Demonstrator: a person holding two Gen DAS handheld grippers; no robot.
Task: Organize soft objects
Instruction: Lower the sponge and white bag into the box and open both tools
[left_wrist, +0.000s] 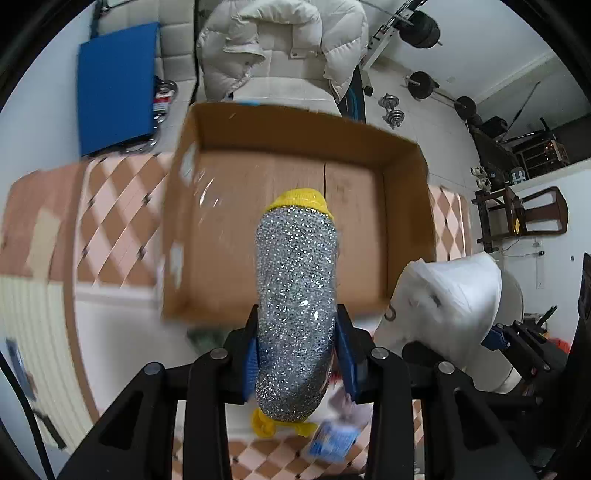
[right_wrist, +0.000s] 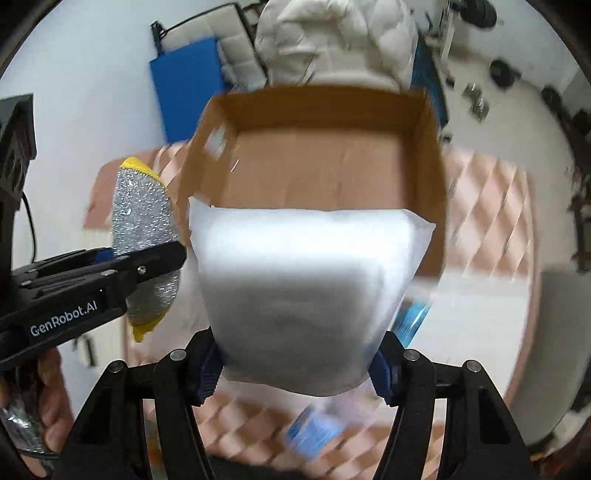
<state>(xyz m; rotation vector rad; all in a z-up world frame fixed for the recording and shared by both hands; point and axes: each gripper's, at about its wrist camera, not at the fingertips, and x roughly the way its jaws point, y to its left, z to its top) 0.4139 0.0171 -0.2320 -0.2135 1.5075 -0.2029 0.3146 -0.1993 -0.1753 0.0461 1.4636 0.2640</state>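
Left gripper (left_wrist: 299, 354): we've got it pinching the silver scrubber (left_wrist: 297, 306) at the waist, yellow end forward, over the near wall of the cardboard box (left_wrist: 295, 122).
Right gripper (right_wrist: 295, 363): we're squeezing the white soft pack (right_wrist: 306, 280), held just short of the box's near edge.
Why aloft: both loads look lined up for a drop inside, we reckon.
Box floor: looks bare, though motion blur smears it.
Blue packet (right_wrist: 314, 432): low and near us, on the checkered mat (right_wrist: 491, 206).

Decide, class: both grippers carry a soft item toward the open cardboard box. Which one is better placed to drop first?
Probably the left gripper: its silver-and-yellow scrubber already reaches over the cardboard box. The right gripper holds the white packet nearer the front wall.
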